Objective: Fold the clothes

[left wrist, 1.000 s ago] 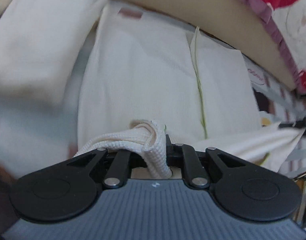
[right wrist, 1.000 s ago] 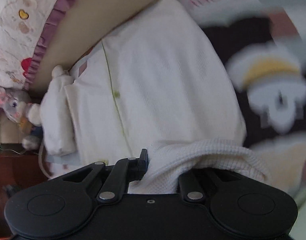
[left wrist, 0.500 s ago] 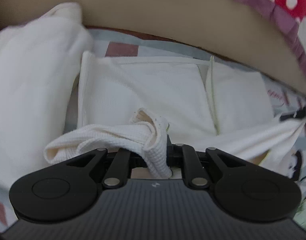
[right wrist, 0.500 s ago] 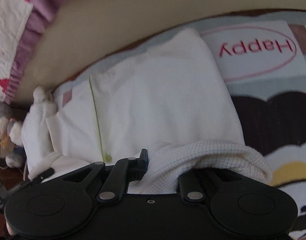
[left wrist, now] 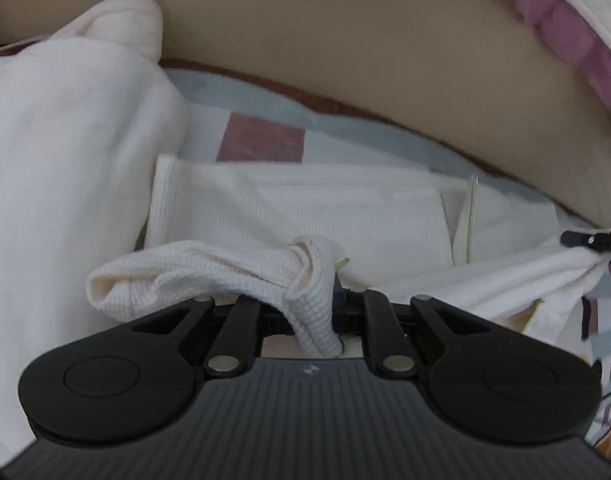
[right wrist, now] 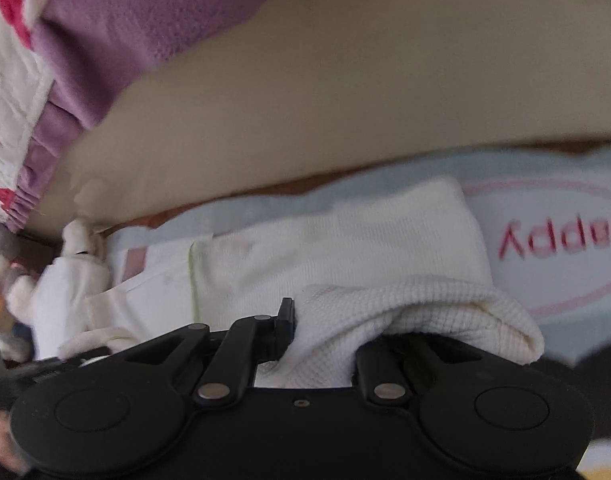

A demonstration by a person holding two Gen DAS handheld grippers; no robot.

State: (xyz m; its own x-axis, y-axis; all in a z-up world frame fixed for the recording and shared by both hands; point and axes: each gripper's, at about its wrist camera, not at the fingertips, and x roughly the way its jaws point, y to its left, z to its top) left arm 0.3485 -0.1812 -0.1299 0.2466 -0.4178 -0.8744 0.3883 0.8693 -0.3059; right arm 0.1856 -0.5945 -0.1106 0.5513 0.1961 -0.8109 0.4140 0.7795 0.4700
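Note:
A cream waffle-knit garment [left wrist: 305, 216] lies flat on a patterned mat, with a thin green seam line [left wrist: 471, 216] near its right side. My left gripper [left wrist: 323, 300] is shut on a bunched edge of this garment [left wrist: 241, 276]. My right gripper [right wrist: 305, 320] is shut on another bunched edge of the same garment [right wrist: 417, 312]; the flat part [right wrist: 345, 248] lies just ahead of it. The right gripper's tip also shows at the right edge of the left wrist view [left wrist: 589, 239], with cloth stretched from it.
A white plush toy [left wrist: 65, 152] lies left of the garment; it also shows in the right wrist view [right wrist: 65, 280]. A tan bed edge [right wrist: 325, 112] with purple-trimmed bedding [right wrist: 117, 36] runs behind. The mat [right wrist: 561, 240] carries a red "Happy" print.
Both grippers have carried the garment edges forward and lower towards the bed edge. The flat part of the garment now looks shorter ahead of them. Both grips stay shut.

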